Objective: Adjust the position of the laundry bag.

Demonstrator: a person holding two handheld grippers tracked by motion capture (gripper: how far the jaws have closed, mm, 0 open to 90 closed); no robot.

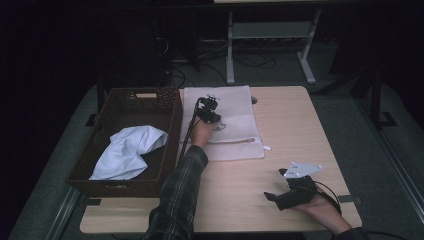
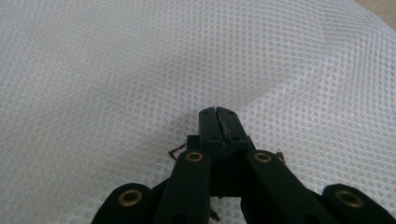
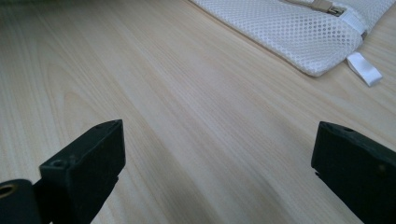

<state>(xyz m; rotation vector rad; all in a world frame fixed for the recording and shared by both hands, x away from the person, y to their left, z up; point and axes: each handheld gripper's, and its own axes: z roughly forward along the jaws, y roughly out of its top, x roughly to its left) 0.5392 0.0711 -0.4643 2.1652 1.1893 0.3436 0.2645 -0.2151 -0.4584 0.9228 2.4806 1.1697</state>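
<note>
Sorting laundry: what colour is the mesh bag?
White mesh bag, clearest in the left gripper view.

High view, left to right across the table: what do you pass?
Basket holding a pale cloth → left tongs on the mesh bag → right tongs over bare table.

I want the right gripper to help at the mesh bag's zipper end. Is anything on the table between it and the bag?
Nothing visible: bare wooden table lies between the open right gripper and the mesh bag.
</note>
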